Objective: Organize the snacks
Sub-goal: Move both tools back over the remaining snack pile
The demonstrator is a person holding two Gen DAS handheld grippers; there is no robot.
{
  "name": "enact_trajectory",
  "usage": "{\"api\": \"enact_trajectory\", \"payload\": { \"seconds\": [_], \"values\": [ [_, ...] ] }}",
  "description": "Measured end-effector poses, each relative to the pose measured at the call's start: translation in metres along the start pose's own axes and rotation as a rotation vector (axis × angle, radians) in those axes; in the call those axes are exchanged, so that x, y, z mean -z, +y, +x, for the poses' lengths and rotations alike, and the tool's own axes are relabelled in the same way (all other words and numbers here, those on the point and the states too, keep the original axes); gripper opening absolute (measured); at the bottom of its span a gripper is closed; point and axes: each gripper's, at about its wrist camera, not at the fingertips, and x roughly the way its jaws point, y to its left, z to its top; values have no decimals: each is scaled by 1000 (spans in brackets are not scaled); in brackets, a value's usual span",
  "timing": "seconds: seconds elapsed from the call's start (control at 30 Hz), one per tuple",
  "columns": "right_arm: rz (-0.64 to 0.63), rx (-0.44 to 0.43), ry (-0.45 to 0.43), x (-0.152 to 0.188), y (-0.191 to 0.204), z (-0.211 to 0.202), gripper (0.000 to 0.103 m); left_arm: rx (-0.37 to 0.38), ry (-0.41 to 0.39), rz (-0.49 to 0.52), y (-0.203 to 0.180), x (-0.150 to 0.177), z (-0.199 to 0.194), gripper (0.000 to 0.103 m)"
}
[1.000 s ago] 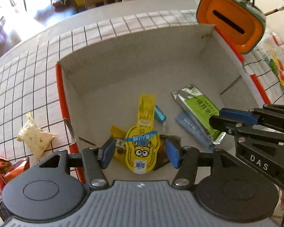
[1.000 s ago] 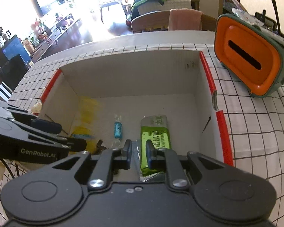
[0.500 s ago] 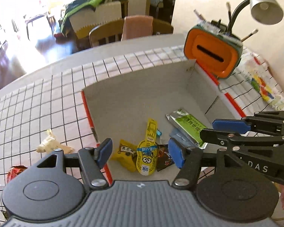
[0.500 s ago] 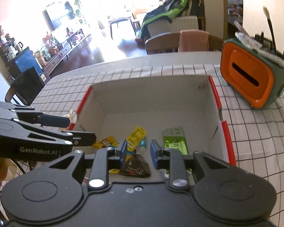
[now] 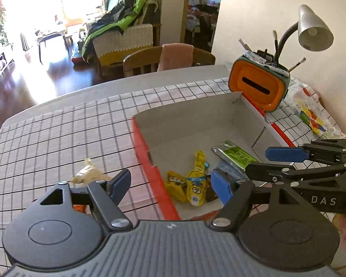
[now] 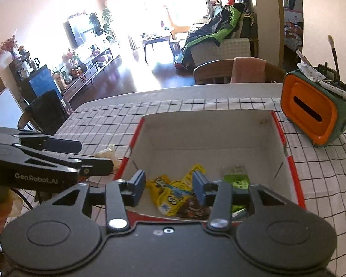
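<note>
A red-sided cardboard box (image 5: 150, 159) (image 6: 290, 173) sits on the checked tablecloth. Inside lie a yellow Minion pouch (image 5: 197, 184) (image 6: 170, 198), a small yellow packet (image 5: 174, 181), a dark wrapper (image 6: 191, 209) and a green packet (image 5: 236, 155) (image 6: 236, 179). My left gripper (image 5: 170, 183) is open and empty, raised above the box's near left corner. My right gripper (image 6: 169, 187) is open and empty above the box's near edge; it also shows in the left wrist view (image 5: 265, 164). A pale snack bag (image 5: 87, 175) (image 6: 107, 153) lies on the cloth left of the box.
An orange and green desk organizer (image 5: 258, 87) (image 6: 316, 115) with brushes stands behind the box's right corner, with a grey lamp (image 5: 313, 30) above it. A reddish wrapper (image 5: 79, 207) peeks out behind my left gripper's finger. A wooden chair (image 5: 150, 61) stands at the table's far edge.
Both grippers have pulled up and back from inside the box. The left let go of the Minion pouch, which now lies in the box. The right gripper opened from shut.
</note>
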Motion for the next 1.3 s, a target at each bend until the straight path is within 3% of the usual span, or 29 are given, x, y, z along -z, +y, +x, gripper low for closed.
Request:
{"api": "enact_trajectory", "payload": {
  "seconds": [0.1,0.23,0.3,0.43,0.57,0.87,1.1,1.3],
  "values": [
    [-16,-9,-11,2,10,2,68,1,-26,-16,15,10,-12,81],
    [-30,-19,-5,2,25,10,70,-39,-62,-51,38,24,-25,82],
    [-35,-31,-10,2,34,13,81,-40,-65,-72,51,31,-30,84],
    [-80,-42,-21,3,57,20,88,-26,-67,-118,81,47,-38,88],
    [-95,-47,-20,7,80,30,103,-22,-36,-137,117,67,-40,92],
    [-126,-77,13,20,132,55,103,-51,30,-146,187,115,-41,93],
    [-206,-77,93,29,178,99,103,-70,90,23,217,134,-33,93],
    [-263,-14,146,38,200,130,103,10,148,123,244,143,-15,93]
  ]
}}
